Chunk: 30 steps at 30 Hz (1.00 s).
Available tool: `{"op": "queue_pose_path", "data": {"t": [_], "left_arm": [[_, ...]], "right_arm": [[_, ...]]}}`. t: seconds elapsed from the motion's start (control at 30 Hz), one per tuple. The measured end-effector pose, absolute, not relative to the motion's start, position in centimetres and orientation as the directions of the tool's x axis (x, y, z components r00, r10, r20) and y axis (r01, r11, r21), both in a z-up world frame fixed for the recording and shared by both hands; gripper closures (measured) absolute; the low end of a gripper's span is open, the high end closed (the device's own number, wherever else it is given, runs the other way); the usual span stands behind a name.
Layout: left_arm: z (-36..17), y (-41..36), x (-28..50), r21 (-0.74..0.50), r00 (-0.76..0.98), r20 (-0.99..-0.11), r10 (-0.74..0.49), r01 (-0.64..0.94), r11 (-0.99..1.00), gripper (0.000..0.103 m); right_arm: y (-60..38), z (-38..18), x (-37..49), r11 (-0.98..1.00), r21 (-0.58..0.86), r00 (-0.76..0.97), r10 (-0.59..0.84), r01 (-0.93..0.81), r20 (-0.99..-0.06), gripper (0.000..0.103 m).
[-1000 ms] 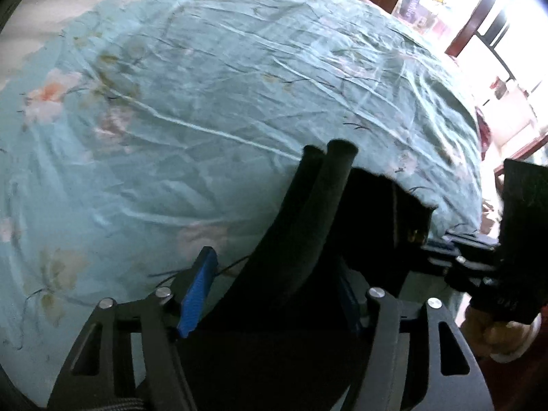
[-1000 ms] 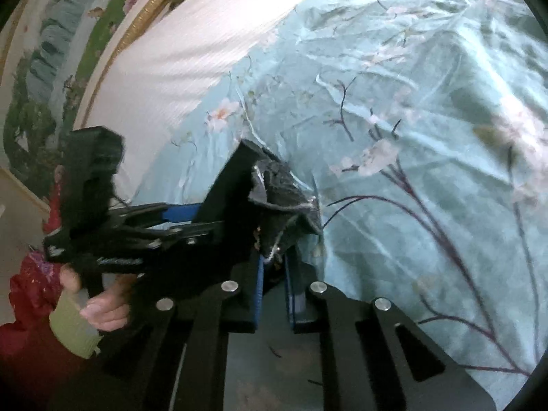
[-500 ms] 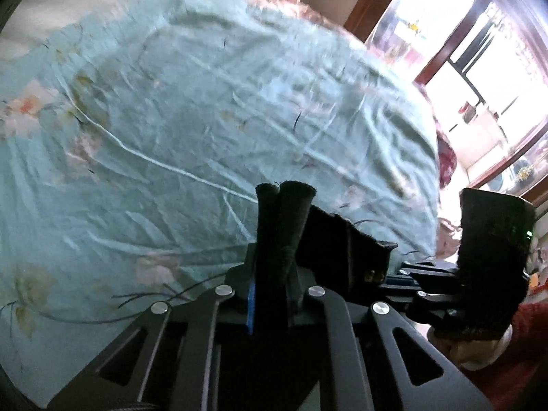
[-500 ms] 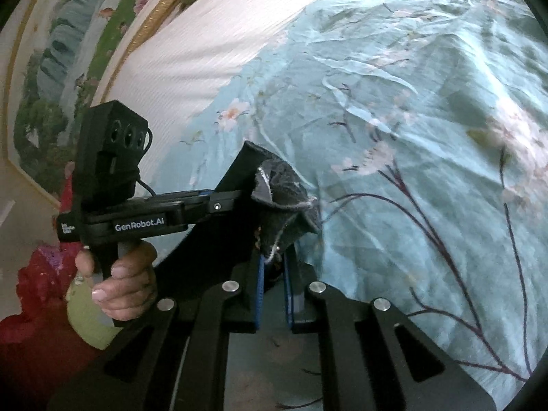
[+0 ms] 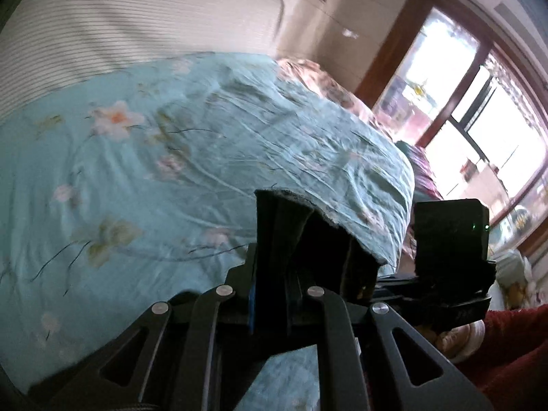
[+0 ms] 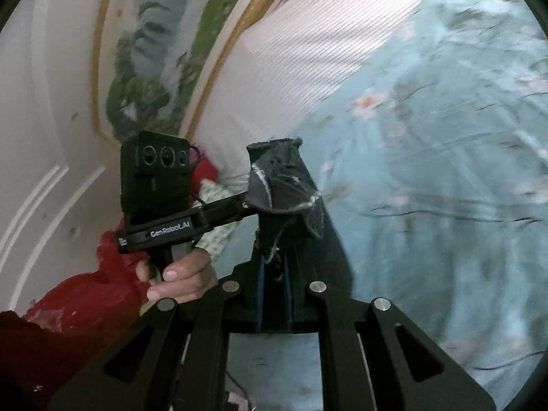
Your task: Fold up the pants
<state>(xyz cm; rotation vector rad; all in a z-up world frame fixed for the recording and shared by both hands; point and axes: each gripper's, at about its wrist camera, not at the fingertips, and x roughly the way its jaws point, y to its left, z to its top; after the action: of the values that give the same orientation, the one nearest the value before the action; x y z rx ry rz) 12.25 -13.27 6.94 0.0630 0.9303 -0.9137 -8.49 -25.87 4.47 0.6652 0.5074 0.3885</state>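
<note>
**Two hand-held grippers lift dark pants above a floral bedspread**

The left gripper (image 5: 270,294) is closed tight on a folded edge of the dark pants (image 5: 284,239), which stand up between its fingers. The right gripper (image 6: 274,284) is likewise clamped on a frayed, bunched part of the same pants (image 6: 284,188). Both hold the cloth raised over a teal floral bedspread (image 5: 154,157). A white ribbed headboard (image 5: 102,27) lies at the far left. Bright windows (image 5: 479,109) fill the far right. The person's left hand (image 6: 181,274) grips the left gripper's handle. No containers are visible.
</note>
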Motion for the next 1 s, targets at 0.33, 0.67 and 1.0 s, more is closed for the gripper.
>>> {"op": "queue_pose_path", "data": {"t": [0.33,0.67,1.0], "left_arm": [[5.2,-4.5,10.6,-0.362,0.354,-0.695,-0.626,0.58,0.73,0.093],[0.6,0.9,10.8,-0.418,0.368,-0.716,-0.593,0.454,0.787,0.092],[-2.3,3.2,10.8,-0.433,0.377,-0.739,-0.557,0.368,0.823,0.092]], "right_arm": [[-20.4,1.9,-4.3,0.697,0.679,0.706,0.599,-0.229,-0.377,0.092],[-17.0,-1.6,-1.4,0.725,0.657,0.637,0.609,-0.205,-0.473,0.092],[-15.4,-3.0,-0.4,0.786,0.587,0.593,0.57,-0.193,-0.568,0.089]]}}
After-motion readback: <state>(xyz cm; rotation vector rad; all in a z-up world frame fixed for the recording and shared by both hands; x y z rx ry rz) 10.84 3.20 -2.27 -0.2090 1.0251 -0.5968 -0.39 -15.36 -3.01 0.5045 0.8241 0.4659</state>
